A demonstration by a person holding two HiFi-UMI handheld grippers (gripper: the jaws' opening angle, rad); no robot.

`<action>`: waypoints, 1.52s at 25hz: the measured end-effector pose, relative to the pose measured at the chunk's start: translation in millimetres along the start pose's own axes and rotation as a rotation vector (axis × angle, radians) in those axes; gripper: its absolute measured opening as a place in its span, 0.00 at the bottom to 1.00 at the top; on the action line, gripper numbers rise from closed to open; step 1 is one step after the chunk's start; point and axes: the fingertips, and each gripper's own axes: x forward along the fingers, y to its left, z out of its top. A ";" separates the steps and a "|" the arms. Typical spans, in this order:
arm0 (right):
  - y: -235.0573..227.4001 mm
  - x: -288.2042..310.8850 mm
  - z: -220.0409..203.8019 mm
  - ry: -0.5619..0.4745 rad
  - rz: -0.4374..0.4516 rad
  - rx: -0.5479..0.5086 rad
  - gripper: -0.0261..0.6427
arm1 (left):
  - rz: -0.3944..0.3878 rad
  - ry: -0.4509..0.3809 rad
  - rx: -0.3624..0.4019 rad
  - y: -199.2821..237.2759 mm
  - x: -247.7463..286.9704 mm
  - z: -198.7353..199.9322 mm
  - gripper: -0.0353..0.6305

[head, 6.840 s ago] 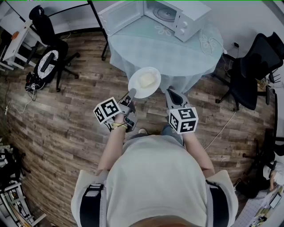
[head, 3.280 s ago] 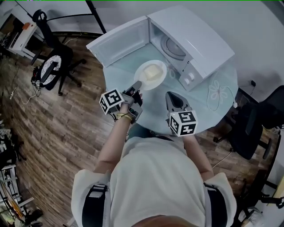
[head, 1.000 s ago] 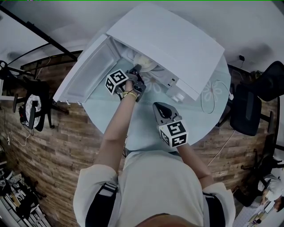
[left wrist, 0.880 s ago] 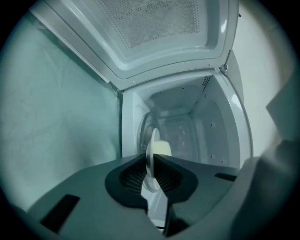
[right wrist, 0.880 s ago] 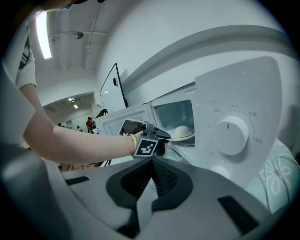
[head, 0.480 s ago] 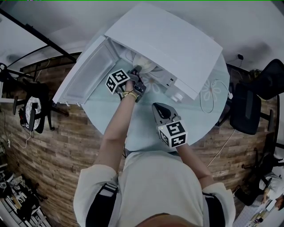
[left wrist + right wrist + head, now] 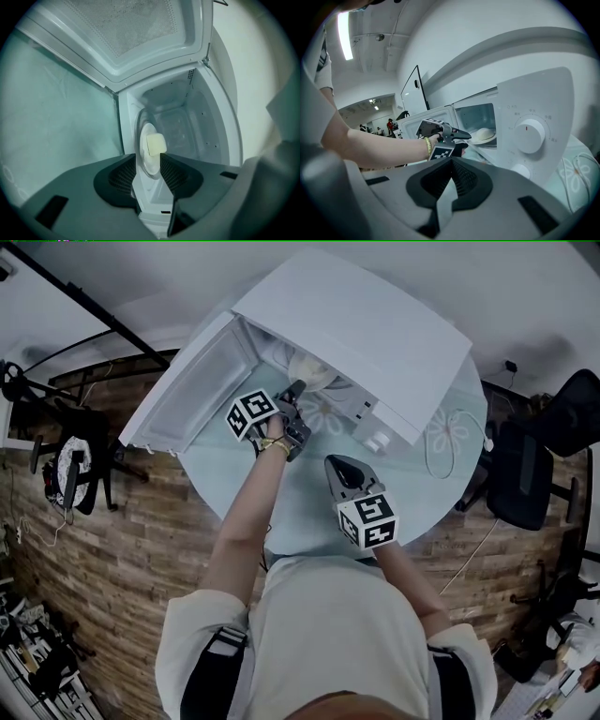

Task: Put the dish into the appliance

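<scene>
A white plate (image 7: 149, 151) with a pale yellow block on it lies inside the open white microwave (image 7: 366, 329). From the right gripper view, the plate (image 7: 483, 134) rests on the oven floor. My left gripper (image 7: 148, 164) is at the oven's mouth, its jaws opening. The plate's near rim stands between the tips, and the pads are off it. In the head view the left gripper (image 7: 298, 388) points into the cavity beside the swung-out door (image 7: 192, 390). My right gripper (image 7: 341, 471) hovers over the round table (image 7: 281, 498), shut and holding nothing.
The microwave's dial panel (image 7: 529, 133) faces the right gripper. A white cable (image 7: 439, 442) loops on the light green tablecloth. Black office chairs stand at the right (image 7: 525, 474) and left (image 7: 70, 465) on the wooden floor.
Earlier the left gripper carried the plate from the floor area up to the table and into the microwave. Over the last second it has barely shifted; the plate stays inside.
</scene>
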 end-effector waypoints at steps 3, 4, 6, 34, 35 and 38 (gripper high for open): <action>1.5 -2.2 -0.6 -0.004 -0.003 0.001 0.05 | 0.000 0.006 0.045 -3.2 -14.7 -8.4 0.26; 1.9 -3.1 -0.9 -0.006 -0.003 0.000 0.05 | -0.004 0.008 0.065 -4.9 -20.3 -11.5 0.26; 2.6 -5.2 -1.2 -0.011 0.000 -0.005 0.05 | -0.009 0.007 0.107 -8.2 -32.3 -17.6 0.26; 33.7 -44.3 -22.2 0.021 0.099 0.001 0.05 | 0.121 -0.049 0.542 -35.9 -206.6 -118.8 0.07; 35.3 -46.8 -23.4 0.022 0.105 0.001 0.05 | 0.124 -0.052 0.540 -35.5 -211.5 -122.9 0.07; 39.1 -54.2 -27.5 0.025 0.127 0.004 0.05 | 0.140 -0.048 0.541 -30.9 -223.5 -136.2 0.07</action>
